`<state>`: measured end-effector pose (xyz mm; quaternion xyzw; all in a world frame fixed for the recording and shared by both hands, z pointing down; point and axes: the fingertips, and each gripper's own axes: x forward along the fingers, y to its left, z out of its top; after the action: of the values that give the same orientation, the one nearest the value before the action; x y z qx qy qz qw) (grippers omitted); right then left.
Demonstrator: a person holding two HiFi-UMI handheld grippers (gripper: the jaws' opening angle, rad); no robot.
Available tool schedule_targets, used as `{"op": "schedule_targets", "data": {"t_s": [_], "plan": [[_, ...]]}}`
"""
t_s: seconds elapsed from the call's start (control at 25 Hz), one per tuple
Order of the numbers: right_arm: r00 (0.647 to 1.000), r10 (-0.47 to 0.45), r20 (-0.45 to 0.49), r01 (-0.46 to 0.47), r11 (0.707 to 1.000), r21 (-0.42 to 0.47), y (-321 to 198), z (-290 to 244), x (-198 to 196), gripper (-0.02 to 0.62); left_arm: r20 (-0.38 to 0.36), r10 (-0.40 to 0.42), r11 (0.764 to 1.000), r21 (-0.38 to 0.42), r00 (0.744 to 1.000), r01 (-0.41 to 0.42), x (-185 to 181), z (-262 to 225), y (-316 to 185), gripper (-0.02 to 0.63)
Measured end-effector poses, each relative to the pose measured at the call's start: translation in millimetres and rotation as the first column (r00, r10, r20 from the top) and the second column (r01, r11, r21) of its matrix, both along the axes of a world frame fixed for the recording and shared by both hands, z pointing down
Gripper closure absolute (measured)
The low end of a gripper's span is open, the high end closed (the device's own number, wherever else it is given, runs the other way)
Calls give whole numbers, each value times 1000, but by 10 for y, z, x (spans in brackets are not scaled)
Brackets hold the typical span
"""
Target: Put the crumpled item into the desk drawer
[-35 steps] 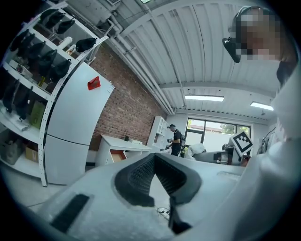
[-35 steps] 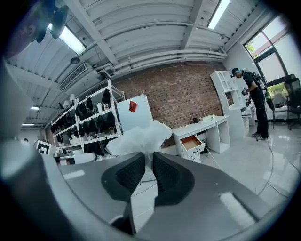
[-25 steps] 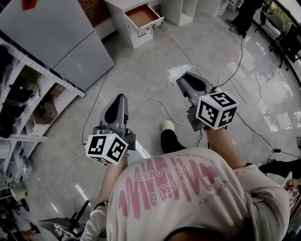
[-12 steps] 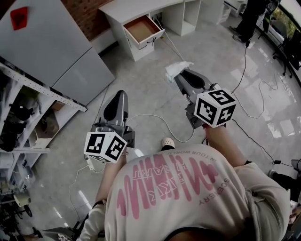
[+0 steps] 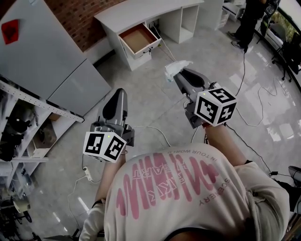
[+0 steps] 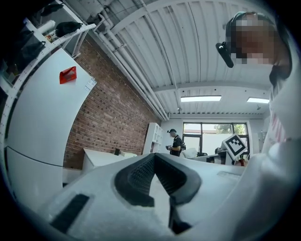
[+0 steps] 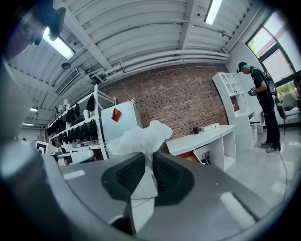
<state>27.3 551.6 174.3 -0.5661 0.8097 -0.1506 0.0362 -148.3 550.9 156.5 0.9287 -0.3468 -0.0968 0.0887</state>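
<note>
Drawer is seen open at front of desk, far ahead. Crumpled item is pinched in right gripper, nearer & to drawer's right. Shelving is set at far left.

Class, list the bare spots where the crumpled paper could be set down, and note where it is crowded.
The open drawer shows a bare brown bottom. The floor between desk and grey cabinet looks bare. Crowded: the shelves at left, and cables crossing the floor at right.

both grippers are held out ahead, roughly level, the left gripper with its jaws brought together on nothing, the right gripper with its jaws clamped on the crumpled item.
</note>
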Motion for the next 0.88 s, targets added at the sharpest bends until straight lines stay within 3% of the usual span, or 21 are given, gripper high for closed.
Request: {"op": "schedule_targets", "data": {"t_s": [0.28,0.6,0.88], "plan": [[994,0,111,6,999,-48,-197,169,230,530,37,-31,996,-85,999,34,103,279,-246,604],[992,13,126,7,988,-156,-369,616,338,531,73,-32,976,-213,997,47,147,748,-420,603],[992,45,117,-25,985,-170,-598,758,466,531,68,-5,975,-219,998,20,237,868,-724,603]]}}
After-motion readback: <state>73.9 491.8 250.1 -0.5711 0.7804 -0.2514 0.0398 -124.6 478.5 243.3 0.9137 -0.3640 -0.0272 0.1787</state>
